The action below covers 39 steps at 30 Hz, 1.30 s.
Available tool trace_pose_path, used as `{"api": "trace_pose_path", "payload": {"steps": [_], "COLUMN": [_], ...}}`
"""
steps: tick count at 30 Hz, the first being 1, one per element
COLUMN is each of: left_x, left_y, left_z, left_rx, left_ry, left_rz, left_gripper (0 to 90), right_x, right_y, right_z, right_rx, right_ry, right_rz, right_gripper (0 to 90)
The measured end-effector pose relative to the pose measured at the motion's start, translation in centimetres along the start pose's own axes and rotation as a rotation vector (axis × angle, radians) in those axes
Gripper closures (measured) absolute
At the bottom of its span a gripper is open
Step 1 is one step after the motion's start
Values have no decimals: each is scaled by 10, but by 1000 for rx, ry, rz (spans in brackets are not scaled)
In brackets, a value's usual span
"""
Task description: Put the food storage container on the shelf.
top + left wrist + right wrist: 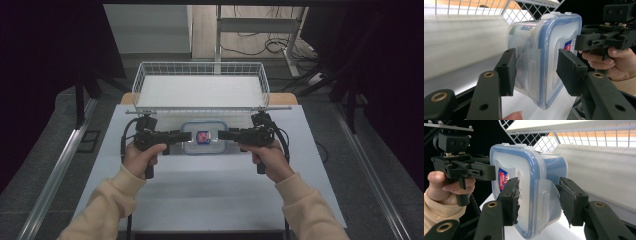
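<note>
A clear plastic container (pixel 203 137) with a blue-rimmed lid and a red and blue logo hangs between my two grippers, a little above the white table. My left gripper (pixel 187 136) holds its left end and my right gripper (pixel 222 134) holds its right end. In the left gripper view my left gripper (pixel 536 62) is shut across the container (pixel 556 32) at its side latch flap (pixel 531 65). The right gripper view shows my right gripper (pixel 539 187) clamped the same way over the container (pixel 516 160), with one jaw on the lid. Some packaged contents (pixel 520 30) show through the wall.
A white wire basket (pixel 200 64) stands just behind the container at the table's far edge. The white table (pixel 210 185) stretches toward the person, with their hands and cream sleeves over it. Dark floor and metal rails flank the table.
</note>
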<state>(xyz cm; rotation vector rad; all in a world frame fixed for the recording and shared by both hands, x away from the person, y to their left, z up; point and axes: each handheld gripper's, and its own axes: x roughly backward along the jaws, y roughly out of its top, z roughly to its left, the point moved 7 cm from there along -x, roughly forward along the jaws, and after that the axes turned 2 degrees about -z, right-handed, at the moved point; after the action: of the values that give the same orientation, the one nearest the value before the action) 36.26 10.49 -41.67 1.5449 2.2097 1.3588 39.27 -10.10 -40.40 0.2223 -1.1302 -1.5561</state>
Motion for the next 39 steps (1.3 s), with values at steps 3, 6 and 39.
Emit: {"api": "trace_pose_path", "payload": {"steps": [3,6,39], "left_x": [1,1,-13], "left_y": [7,12,130], "left_z": [-1,-1,29], "left_rx": [-8,-11,-41], "left_ry": [3,2,-5], "left_rz": [-3,-7,-18], "left_gripper": [516,517,517], "right_x": [0,0,-20], "right_y": [5,10,127], "right_z": [0,0,-28], "right_rx": [-1,5,24], "right_ry": [2,2,15], "right_rz": [-2,-7,-26], "right_gripper": [519,519,525]}}
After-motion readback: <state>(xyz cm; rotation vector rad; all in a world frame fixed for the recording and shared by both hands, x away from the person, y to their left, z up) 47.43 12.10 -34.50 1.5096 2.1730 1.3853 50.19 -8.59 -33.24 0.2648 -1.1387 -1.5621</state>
